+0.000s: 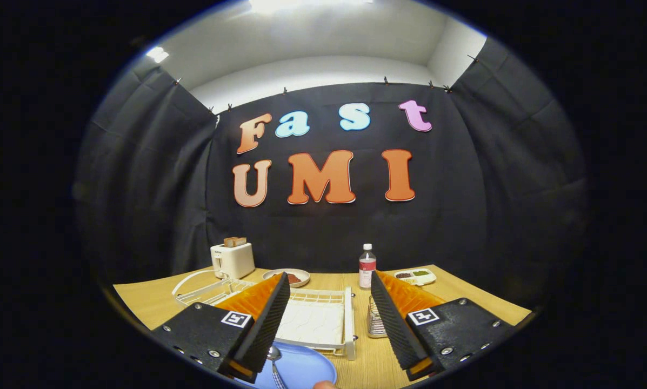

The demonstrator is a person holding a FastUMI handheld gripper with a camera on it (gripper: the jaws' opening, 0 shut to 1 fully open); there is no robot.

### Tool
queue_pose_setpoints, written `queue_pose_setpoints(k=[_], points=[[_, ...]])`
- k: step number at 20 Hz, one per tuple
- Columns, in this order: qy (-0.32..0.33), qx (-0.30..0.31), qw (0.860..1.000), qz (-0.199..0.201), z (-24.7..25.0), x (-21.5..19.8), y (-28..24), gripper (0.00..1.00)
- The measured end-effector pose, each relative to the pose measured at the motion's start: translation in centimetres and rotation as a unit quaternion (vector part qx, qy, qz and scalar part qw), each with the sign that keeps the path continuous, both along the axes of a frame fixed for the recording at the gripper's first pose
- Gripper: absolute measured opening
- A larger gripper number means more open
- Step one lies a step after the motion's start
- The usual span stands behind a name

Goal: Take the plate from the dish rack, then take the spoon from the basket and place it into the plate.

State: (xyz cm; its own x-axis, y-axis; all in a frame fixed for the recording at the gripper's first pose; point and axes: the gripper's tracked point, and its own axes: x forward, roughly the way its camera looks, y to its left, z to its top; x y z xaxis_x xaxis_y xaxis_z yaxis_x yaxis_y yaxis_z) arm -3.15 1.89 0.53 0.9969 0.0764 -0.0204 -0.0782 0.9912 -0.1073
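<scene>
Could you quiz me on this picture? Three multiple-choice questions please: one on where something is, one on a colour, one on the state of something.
1. Where does the spoon lie?
A. In the blue plate
B. In the wire basket
C. On the toaster

2. What colour is the dish rack?
A. Red
B. White
C. Green

3. How do the gripper jaws stand?
A. Shut on the bottle
B. Shut on the spoon
C. Open, holding nothing

Answers:
1. A: the spoon's bowl rests on the plate, near the table's front edge, beside the left jaw.
2. B: the rack's frame and tray are white, lying between and beyond the jaws.
3. C: the jaws stand wide apart with the rack showing between them; the bottle stands far beyond, the basket by the right jaw, the toaster at the back.
</scene>
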Motion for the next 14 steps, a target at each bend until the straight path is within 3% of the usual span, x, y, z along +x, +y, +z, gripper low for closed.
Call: queue_pose_setpoints(k=[7,14], points=[[-0.036,-0.029,0.999,-0.020,0.6,0.3,-0.1,0.92],[-0.046,-0.007,0.999,-0.018,1.1,0.6,-0.1,0.91]])
